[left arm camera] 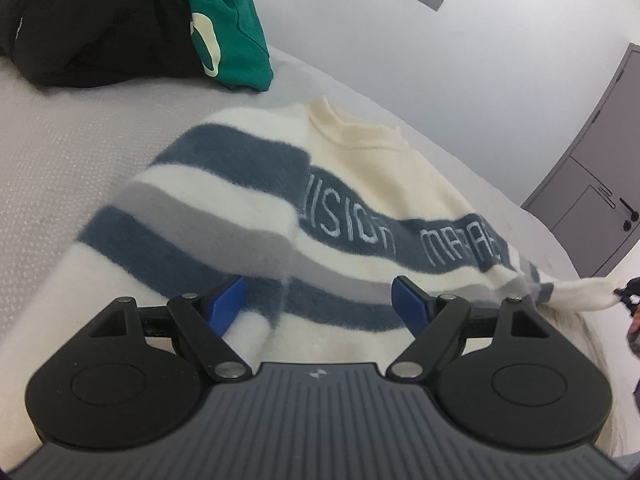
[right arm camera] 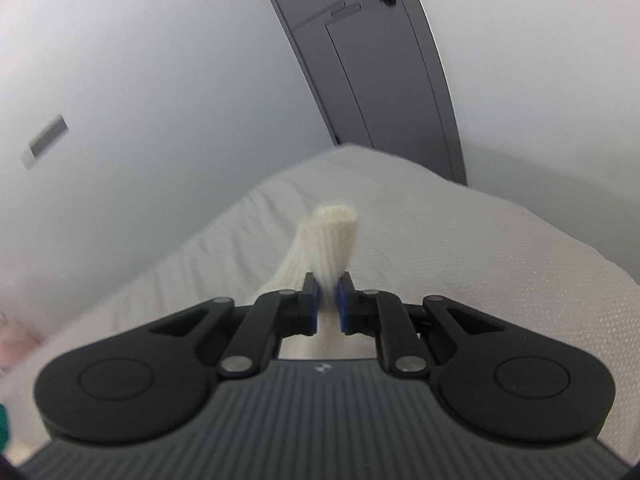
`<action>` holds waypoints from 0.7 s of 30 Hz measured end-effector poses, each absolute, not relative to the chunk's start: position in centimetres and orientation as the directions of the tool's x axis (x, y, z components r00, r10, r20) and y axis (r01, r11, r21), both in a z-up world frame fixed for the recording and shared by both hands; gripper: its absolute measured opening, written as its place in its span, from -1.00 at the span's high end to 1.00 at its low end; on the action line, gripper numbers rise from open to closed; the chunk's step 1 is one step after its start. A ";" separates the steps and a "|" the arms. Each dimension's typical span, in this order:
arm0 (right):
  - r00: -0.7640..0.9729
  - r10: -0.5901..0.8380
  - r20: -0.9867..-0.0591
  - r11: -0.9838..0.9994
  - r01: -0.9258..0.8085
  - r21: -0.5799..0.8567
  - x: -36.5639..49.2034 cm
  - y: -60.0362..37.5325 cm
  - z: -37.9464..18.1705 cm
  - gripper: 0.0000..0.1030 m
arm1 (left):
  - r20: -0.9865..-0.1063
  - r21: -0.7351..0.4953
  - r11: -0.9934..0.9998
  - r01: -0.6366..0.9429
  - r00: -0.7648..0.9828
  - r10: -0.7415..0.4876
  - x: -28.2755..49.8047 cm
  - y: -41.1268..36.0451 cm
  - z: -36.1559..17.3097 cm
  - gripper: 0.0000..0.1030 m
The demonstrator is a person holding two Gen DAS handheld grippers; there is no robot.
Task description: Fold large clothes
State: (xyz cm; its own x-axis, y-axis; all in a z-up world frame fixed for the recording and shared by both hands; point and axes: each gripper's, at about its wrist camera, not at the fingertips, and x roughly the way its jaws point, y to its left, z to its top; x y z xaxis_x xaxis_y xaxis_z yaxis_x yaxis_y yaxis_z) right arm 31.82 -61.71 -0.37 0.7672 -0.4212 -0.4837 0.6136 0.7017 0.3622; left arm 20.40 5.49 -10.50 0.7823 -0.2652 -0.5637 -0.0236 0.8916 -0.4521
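Right gripper [right arm camera: 328, 300]: jaws nearly closed, blue pads pinching cream ribbed cuff [right arm camera: 330, 236]. Cuff end poking up and forward past the fingertips, clear of the bed [right arm camera: 480, 260]. Rest of sleeve running back under the gripper body, out of sight in the right view.

Left gripper [left arm camera: 318, 300]: jaws wide apart, nothing between the pads. Hovering low over the hem side of the sweater [left arm camera: 280, 208]; touching or just above, cannot tell.

Sweater directly ahead of left gripper, spread flat on the bed, collar [left arm camera: 352, 128] at the far end, so body axis running away from the left fingertips. One sleeve already crossed over the chest on the left. Other sleeve [left arm camera: 580, 294] stretched taut out to the right of the left gripper, long axis across the body, ending at the pinch at the frame edge.

Judged: sleeve fold in hand. Right hand alone has cloth; sleeve to be carried from the right, across toward the left gripper, over the lettered stripe. Left nearer the body, free to pin or smooth.

Farther off, ahead-left: dark pile [left arm camera: 92, 24] and green garment [left arm camera: 232, 28], well apart from the sweater. Beyond: wall, grey door [right arm camera: 380, 60].
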 end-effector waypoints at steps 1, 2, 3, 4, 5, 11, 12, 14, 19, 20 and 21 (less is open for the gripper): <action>0.758 -0.420 -0.499 0.697 0.622 0.357 31.9 -62.1 -1.6 0.75 | -0.564 -0.450 0.893 -0.022 0.782 -0.265 20.4 5.5 -10.4 -0.62; 0.752 -0.418 -0.510 0.688 0.629 0.362 32.1 -62.2 -2.8 0.74 | -0.567 -0.445 0.895 -0.023 0.781 -0.261 20.4 5.4 -10.4 -0.62; 0.752 -0.413 -0.514 0.680 0.630 0.376 31.8 -62.6 -4.0 0.74 | -0.571 -0.440 0.898 -0.026 0.780 -0.257 20.4 5.4 -10.3 -0.62; 0.750 -0.408 -0.521 0.676 0.631 0.379 31.8 -62.9 -5.2 0.71 | -0.572 -0.439 0.898 -0.027 0.780 -0.256 20.3 5.4 -10.2 -0.62; 0.744 -0.403 -0.533 0.677 0.634 0.374 31.5 -63.2 -6.3 0.69 | -0.570 -0.442 0.897 -0.026 0.780 -0.258 20.3 5.5 -10.2 -0.62; 0.749 -0.399 -0.530 0.654 0.637 0.407 29.0 -64.8 -9.7 -0.04 | -0.560 -0.459 0.888 -0.025 0.784 -0.267 20.1 5.9 -10.0 -0.62; 0.754 -0.404 -0.519 0.650 0.635 0.417 28.4 -65.2 -9.8 -0.10 | -0.559 -0.460 0.888 -0.026 0.785 -0.267 20.0 5.9 -10.0 -0.62; 0.743 -0.428 -0.515 0.626 0.654 0.425 27.6 -65.7 -9.3 -0.14 | -0.559 -0.457 0.889 -0.029 0.787 -0.262 20.0 5.9 -9.9 -0.62; 0.751 -0.444 -0.488 0.609 0.653 0.451 27.3 -65.1 -6.2 -0.18 | -0.564 -0.456 0.889 -0.034 0.784 -0.259 19.9 5.8 -10.0 -0.62; 0.752 -0.443 -0.488 0.607 0.652 0.455 27.5 -65.0 -5.8 -0.24 | -0.565 -0.452 0.891 -0.032 0.784 -0.258 19.9 5.8 -10.0 -0.62; 0.757 -0.429 -0.493 0.608 0.646 0.461 27.9 -64.6 -5.4 -0.27 | -0.565 -0.446 0.895 -0.030 0.785 -0.255 19.9 5.7 -10.0 -0.62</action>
